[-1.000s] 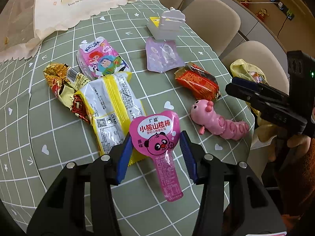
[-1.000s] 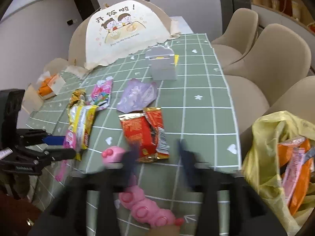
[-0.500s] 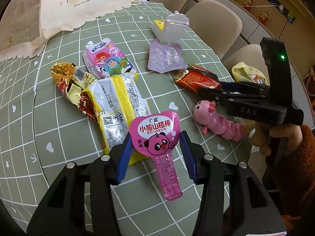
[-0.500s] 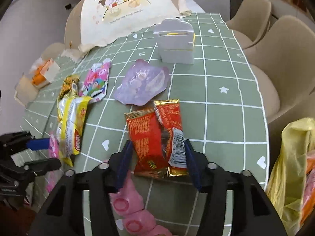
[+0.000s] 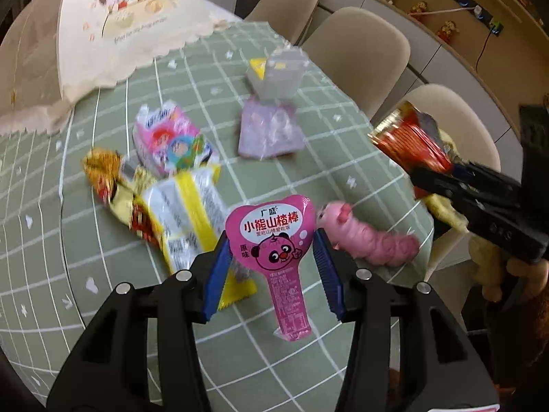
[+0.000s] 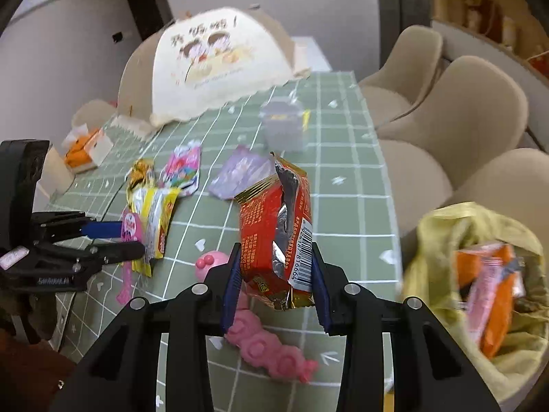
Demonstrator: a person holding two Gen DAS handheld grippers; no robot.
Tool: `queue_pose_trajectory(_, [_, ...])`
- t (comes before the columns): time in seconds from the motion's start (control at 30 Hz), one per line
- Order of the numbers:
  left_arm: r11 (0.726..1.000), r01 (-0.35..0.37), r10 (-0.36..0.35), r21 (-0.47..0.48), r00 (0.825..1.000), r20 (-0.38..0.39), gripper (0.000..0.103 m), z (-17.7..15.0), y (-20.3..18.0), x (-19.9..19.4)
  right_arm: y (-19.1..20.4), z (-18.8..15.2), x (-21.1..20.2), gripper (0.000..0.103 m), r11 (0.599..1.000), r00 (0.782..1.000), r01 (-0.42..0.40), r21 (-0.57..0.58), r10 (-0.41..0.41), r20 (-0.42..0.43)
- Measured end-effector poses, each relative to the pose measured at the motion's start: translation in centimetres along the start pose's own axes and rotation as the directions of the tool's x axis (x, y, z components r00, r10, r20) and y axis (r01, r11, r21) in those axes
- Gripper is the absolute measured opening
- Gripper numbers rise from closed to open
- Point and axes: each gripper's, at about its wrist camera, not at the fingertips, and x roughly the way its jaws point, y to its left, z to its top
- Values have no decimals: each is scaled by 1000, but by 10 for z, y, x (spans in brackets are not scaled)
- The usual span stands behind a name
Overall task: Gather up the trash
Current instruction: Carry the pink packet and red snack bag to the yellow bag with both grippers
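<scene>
Item: torn red-and-gold foil snack wrapper (image 6: 274, 237), lifted clear of the green grid-patterned desk (image 6: 346, 185), sitting between the fingers of my right gripper (image 6: 274, 285), which are closing on its lower end.

Risk: slippery foil sliding free before I reach the yellow plastic trash bag (image 6: 480, 274) at 3 o'clock.

Item: pink heart-shaped lollipop wrapper (image 5: 274, 237), pinched edgewise in my left gripper (image 5: 271, 271); it may twist loose.

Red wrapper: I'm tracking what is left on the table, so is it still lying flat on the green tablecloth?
No, the red wrapper is lifted off the tablecloth, pinched in the right claw.
</scene>
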Motion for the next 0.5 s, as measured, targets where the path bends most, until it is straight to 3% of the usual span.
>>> queue_pose_trajectory(0.23, [1000, 18, -20, 16, 994, 109, 45, 49, -21, -20, -26, -2, -43, 35, 996, 993, 69, 53, -74, 93])
queue_pose_trajectory(0.5, [990, 26, -62, 140, 964, 258, 45, 107, -71, -43, -73, -10, -80, 35, 976, 975, 165, 144, -184, 128])
